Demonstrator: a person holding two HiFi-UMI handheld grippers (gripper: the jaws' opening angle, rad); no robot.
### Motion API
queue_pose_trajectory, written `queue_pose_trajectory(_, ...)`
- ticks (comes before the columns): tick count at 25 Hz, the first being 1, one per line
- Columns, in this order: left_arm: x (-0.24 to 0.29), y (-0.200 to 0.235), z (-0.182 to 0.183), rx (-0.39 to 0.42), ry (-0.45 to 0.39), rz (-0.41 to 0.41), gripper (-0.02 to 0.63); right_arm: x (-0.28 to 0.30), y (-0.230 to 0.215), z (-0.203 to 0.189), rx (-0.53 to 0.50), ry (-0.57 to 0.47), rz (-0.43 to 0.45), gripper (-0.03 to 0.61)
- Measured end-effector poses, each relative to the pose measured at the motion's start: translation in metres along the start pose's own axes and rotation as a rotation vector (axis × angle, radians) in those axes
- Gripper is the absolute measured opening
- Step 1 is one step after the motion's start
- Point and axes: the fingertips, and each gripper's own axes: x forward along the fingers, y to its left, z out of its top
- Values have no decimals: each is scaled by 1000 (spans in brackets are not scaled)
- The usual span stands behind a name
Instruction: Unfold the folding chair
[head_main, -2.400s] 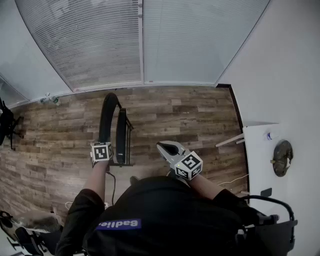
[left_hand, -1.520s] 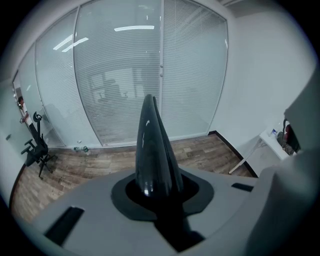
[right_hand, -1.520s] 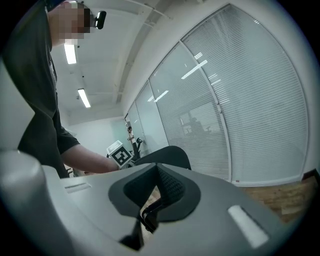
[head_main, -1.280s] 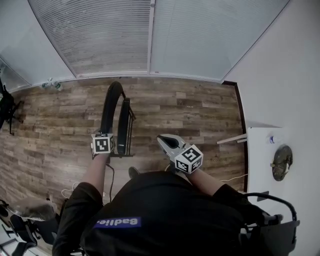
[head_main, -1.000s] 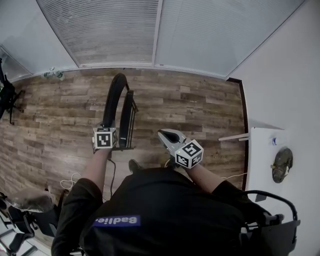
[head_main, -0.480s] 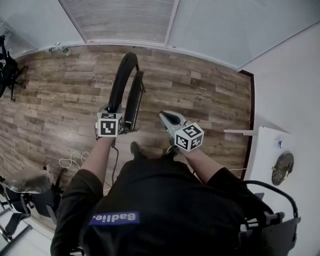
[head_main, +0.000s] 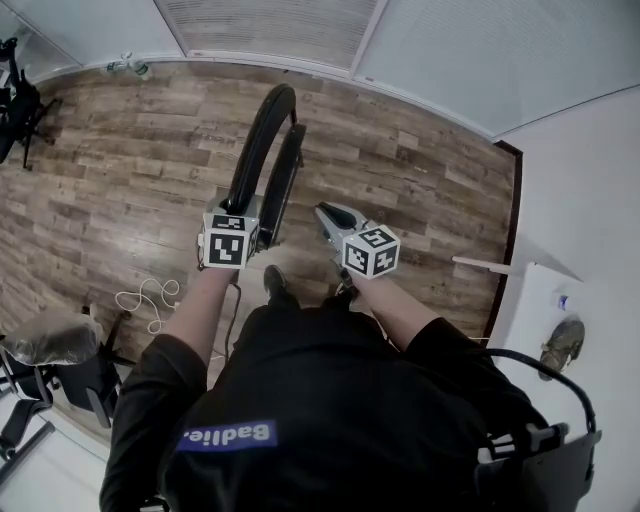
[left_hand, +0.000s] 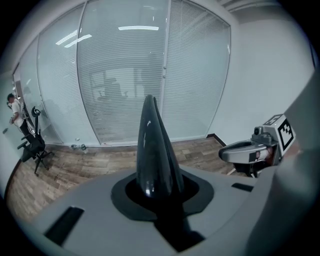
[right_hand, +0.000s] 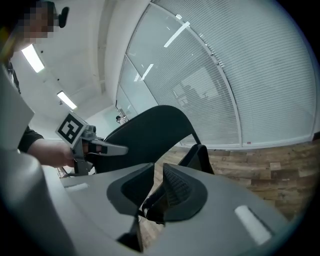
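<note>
Right gripper: the grey hand-held right gripper (right_hand: 158, 172) with a marker cube sits near the body, to the right of the chair. Its jaws stand apart with nothing between them.
Left gripper: the matching grey left gripper (left_hand: 150, 107) has its black jaws pressed together on nothing. In the head view it sits just beside the chair's near end, and whether it touches the chair is hard to tell.
Chair: the black folding chair with a curved backrest (head_main: 262, 150) stands folded, edge-on to the person. It is left of centre on the brown wood-plank floor (head_main: 130, 180) and runs away toward the far white blinds (head_main: 270, 25).
Handling: probably stiff and moderately heavy, and it pivots only at its hinges. The smooth backrest looks likely to slip between the jaws.
Hold: one gripper should probably steady the backrest's top edge while the other draws the seat's edge away from it.
</note>
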Motion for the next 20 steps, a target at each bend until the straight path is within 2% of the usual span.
queue_pose_trajectory(8,1,6,0,-11,9,-18,77,61,-17,-20,58,83,-7,73)
queue_pose_trajectory(15,3,13,-2,-18,-5,-20,77,121,-39,-53,158,189,-51,198)
queue_pose_trajectory(20,5,12,-3,-27,-10,-35,77,156,-62,-69,259,233,-106,245)
